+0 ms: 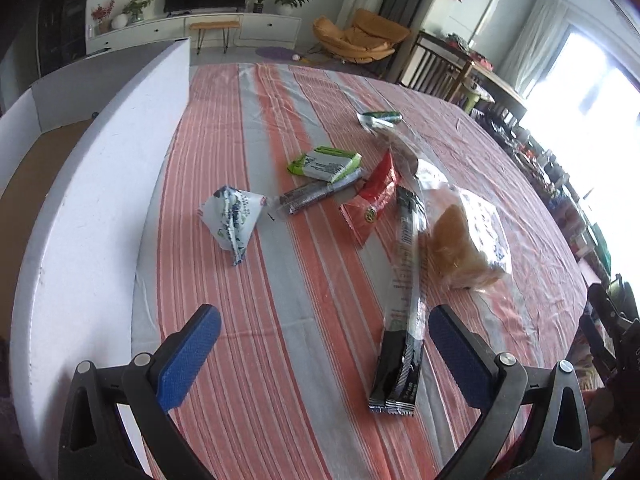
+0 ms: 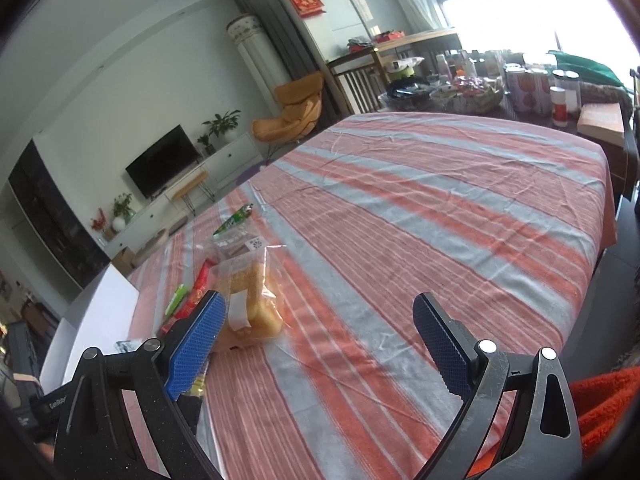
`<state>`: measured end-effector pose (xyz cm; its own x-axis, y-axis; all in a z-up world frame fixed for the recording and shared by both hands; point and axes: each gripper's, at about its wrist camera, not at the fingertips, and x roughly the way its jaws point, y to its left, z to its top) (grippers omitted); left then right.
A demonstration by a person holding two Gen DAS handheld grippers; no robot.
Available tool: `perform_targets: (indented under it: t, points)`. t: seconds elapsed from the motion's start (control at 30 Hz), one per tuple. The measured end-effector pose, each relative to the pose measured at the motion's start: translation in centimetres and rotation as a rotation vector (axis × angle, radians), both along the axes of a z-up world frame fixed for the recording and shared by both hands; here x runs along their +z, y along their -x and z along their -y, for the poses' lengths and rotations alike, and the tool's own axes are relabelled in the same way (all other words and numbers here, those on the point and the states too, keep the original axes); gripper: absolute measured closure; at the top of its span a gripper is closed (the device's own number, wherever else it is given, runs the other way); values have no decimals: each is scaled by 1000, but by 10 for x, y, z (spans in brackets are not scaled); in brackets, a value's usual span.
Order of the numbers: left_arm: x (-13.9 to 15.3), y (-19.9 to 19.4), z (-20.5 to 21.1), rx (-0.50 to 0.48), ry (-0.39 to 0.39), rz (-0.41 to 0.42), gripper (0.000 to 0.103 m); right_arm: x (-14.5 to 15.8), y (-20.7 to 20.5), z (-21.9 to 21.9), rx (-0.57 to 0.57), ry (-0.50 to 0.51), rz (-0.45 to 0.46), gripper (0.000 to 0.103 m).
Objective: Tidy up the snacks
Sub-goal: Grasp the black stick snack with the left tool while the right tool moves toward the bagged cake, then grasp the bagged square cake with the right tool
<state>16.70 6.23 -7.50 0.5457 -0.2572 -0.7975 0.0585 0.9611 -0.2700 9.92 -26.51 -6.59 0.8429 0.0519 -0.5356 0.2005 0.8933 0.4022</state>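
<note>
Snacks lie scattered on the striped tablecloth [image 1: 240,320]. A long black stick packet [image 1: 400,312] lies nearest, its lower end just inside my left gripper's right finger. My left gripper [image 1: 324,328] is open above the cloth, holding nothing. Farther off lie a blue-white pouch [image 1: 234,216], a green-white bar [image 1: 326,164], a dark grey stick [image 1: 316,196], a red packet [image 1: 374,200], bagged bread [image 1: 464,248] and a small green tube [image 1: 380,117]. My right gripper [image 2: 320,316] is open and empty. The bread [image 2: 252,304] sits just right of its left finger.
A white box [image 1: 100,200] with a brown inside stands along the table's left side. The right gripper [image 1: 608,320] shows at the left view's right edge. Jars, bowls and a book crowd a far surface [image 2: 500,88]. A red sleeve [image 2: 604,412] is at bottom right.
</note>
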Motion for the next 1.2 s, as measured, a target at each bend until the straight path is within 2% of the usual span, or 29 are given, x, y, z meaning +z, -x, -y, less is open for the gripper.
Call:
perform_targets:
  t: [0.13, 0.23, 0.4, 0.5, 0.67, 0.73, 0.83, 0.87, 0.9, 0.93, 1.0, 1.07, 1.2]
  points:
    - [-6, -2, 34, -124, -59, -30, 0, -2, 1, 4, -1, -21, -3, 7]
    - [-18, -9, 58, -177, -115, -40, 1, -4, 2, 10, -15, -42, -9, 6]
    - [-45, -32, 80, -176, -198, -101, 7, -5, 5, 15, -26, -61, 0, 6]
    - [-48, -34, 92, -197, -277, -79, 7, -5, 2, 14, -19, -64, -2, 6]
    - [-46, -34, 98, -193, -277, -78, 7, -7, -1, 12, -5, -63, -9, 6]
    - [-45, -33, 98, -191, -274, -70, 10, -7, -1, 12, -5, -64, -10, 6]
    - [-40, -26, 102, -208, -273, -43, 38, -8, -1, 13, -10, -68, -11, 6]
    - [-39, -25, 103, -218, -274, -39, 56, -8, -2, 13, -11, -70, -11, 6]
    - [-37, -23, 105, -227, -275, -39, 69, -9, -2, 13, -13, -73, -12, 6]
    - [-36, -22, 105, -227, -289, -42, 70, -9, -2, 14, -13, -75, -12, 6]
    - [-35, -16, 102, -223, -271, -42, 85, -9, -1, 16, -12, -88, -7, 6]
    - [-30, -7, 93, -199, -242, -38, 87, -11, 1, 23, -5, -134, 10, 6]
    - [-16, 16, 62, -128, -99, -39, 90, -21, 1, 44, -17, -278, 18, 6]
